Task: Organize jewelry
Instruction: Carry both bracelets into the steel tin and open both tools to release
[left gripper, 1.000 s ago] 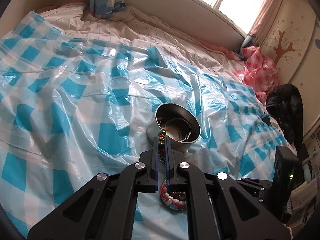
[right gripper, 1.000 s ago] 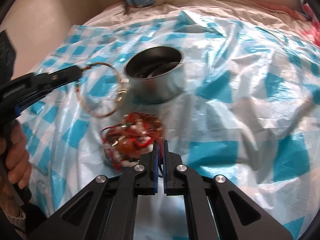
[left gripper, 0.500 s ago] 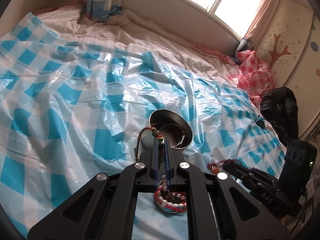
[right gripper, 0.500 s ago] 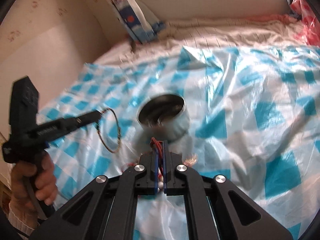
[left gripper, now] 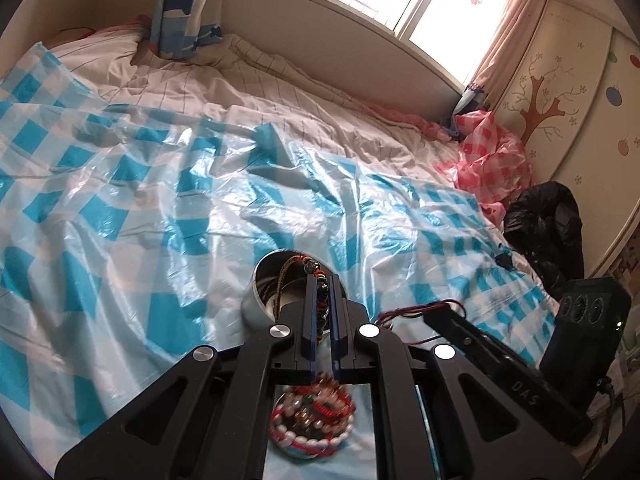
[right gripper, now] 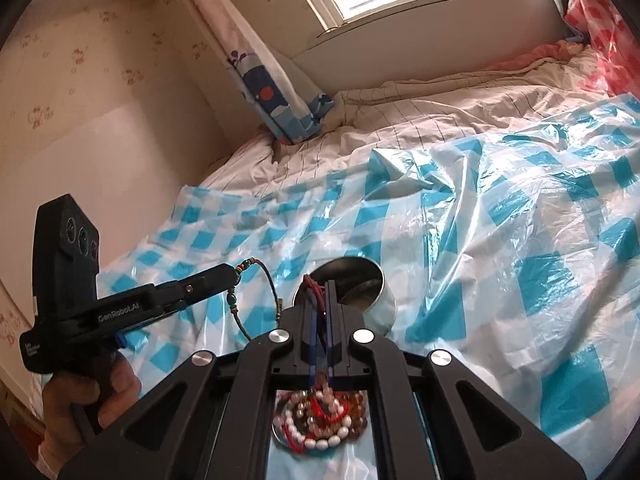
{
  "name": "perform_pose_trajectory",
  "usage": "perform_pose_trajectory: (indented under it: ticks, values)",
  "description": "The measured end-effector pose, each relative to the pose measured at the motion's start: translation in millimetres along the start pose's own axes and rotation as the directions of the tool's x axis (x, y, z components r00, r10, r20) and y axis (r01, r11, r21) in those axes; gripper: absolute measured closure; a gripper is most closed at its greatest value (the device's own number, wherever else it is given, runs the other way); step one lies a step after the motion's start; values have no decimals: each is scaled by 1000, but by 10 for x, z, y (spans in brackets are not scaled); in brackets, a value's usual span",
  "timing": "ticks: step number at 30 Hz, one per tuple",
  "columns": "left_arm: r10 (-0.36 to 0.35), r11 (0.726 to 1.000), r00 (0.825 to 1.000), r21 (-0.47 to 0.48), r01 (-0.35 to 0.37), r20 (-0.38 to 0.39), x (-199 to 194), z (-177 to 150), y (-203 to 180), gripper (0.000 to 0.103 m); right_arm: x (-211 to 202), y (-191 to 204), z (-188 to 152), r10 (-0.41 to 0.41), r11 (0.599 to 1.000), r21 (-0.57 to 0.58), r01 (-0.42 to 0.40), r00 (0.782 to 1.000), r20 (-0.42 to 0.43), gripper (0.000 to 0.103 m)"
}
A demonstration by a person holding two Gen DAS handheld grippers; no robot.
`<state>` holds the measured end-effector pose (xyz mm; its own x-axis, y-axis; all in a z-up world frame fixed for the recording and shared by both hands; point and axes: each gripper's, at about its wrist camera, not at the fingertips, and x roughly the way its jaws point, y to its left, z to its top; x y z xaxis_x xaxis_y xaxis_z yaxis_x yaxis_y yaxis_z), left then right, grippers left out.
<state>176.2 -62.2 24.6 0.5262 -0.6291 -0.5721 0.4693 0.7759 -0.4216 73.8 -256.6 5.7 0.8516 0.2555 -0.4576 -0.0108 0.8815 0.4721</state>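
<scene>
Left gripper (left gripper: 323, 280) clamped on a beaded cord bracelet (right gripper: 256, 292), loop dangling just above the metal bowl (left gripper: 256, 296). Right gripper (right gripper: 320, 286) pinched shut on thin red cords (right gripper: 314, 286), raised near the bowl's rim. Bowl resting on blue-and-white checked plastic sheet (left gripper: 160, 208) spread over a bed. Pile of pearl and red bead jewelry (right gripper: 320, 424) lying on the sheet below both grippers. Hand (right gripper: 80, 404) wrapped round the left gripper's handle.
</scene>
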Motion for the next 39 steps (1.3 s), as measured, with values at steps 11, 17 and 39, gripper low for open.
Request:
perform_pose_trajectory:
  ticks: [11, 17, 39]
  values:
    - [-26, 999, 1000, -32, 27, 10, 234, 128, -27, 98, 229, 2, 183, 31, 999, 15, -31, 999, 14, 99]
    - [-54, 996, 998, -68, 55, 20, 336, 159, 16, 98, 398, 4, 321, 46, 999, 21, -47, 999, 28, 99]
    - [146, 964, 980, -204, -172, -135, 762, -5, 478, 82, 1082, -149, 193, 3, 1000, 25, 1, 987, -159, 83]
